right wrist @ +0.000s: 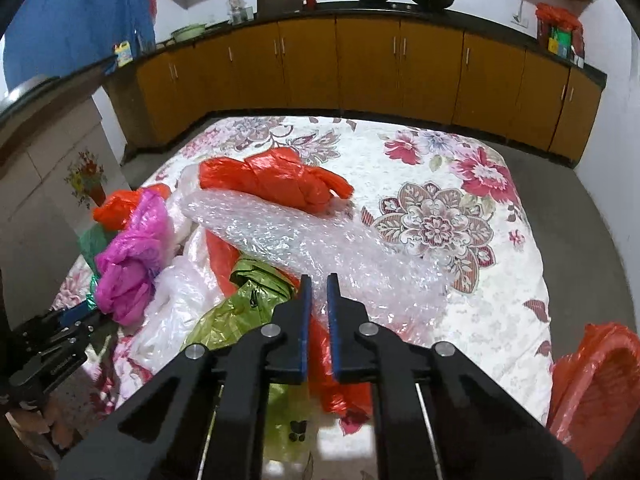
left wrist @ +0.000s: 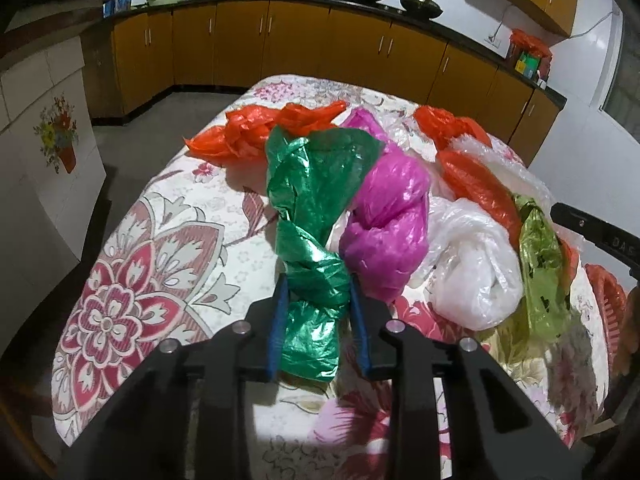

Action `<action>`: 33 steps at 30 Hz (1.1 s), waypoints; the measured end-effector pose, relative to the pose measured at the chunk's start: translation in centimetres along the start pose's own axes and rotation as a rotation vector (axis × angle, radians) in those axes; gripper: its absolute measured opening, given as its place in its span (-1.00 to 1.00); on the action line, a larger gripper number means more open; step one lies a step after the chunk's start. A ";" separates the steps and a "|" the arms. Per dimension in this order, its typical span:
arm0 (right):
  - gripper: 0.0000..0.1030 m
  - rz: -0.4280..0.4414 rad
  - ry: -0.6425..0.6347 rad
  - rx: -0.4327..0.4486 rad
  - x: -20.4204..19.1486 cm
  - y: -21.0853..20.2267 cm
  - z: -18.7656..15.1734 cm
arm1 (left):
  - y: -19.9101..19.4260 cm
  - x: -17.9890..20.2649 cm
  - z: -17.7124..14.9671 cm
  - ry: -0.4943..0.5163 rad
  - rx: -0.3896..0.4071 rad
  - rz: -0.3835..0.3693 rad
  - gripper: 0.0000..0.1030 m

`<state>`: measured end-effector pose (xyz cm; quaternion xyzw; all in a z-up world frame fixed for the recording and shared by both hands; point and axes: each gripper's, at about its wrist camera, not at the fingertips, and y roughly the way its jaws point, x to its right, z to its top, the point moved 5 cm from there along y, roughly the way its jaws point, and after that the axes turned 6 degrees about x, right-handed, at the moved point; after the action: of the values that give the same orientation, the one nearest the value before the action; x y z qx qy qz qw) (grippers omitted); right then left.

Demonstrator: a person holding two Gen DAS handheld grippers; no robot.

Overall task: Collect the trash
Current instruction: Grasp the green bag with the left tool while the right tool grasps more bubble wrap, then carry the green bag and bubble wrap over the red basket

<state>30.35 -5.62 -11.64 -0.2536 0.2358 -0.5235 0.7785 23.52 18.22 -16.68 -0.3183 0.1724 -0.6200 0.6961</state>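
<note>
Crumpled plastic bags lie on a floral-covered table. My left gripper is shut on a green bag, which rises between its blue pads. Beside it lie a pink bag, a white bag, orange bags and a yellow-green bag. My right gripper has its jaws nearly together over a sheet of bubble wrap; whether it pinches the wrap is unclear. An orange bag, the pink bag and the yellow-green bag show in the right wrist view.
An orange-lined basket stands at the table's right edge. Yellow kitchen cabinets with woks on the counter run along the back wall. A white cabinet with a flower decal stands at the left. Grey floor surrounds the table.
</note>
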 end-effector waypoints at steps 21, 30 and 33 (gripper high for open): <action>-0.90 0.104 0.095 0.110 1.0 -8.1 -0.3 | -6.7 3.7 1.0 0.078 0.129 -0.081 -0.44; -0.90 0.090 0.125 0.175 2.2 -11.5 -0.4 | -7.9 7.0 1.6 0.110 0.160 -0.148 -0.44; -0.90 0.071 0.140 0.196 3.1 -12.5 -0.4 | -8.0 8.1 2.0 0.123 0.168 -0.176 -0.44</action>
<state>22.44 -12.62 -4.28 -0.1309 0.2461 -0.5326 0.7992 20.16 10.52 -8.72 -0.2343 0.1338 -0.7091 0.6514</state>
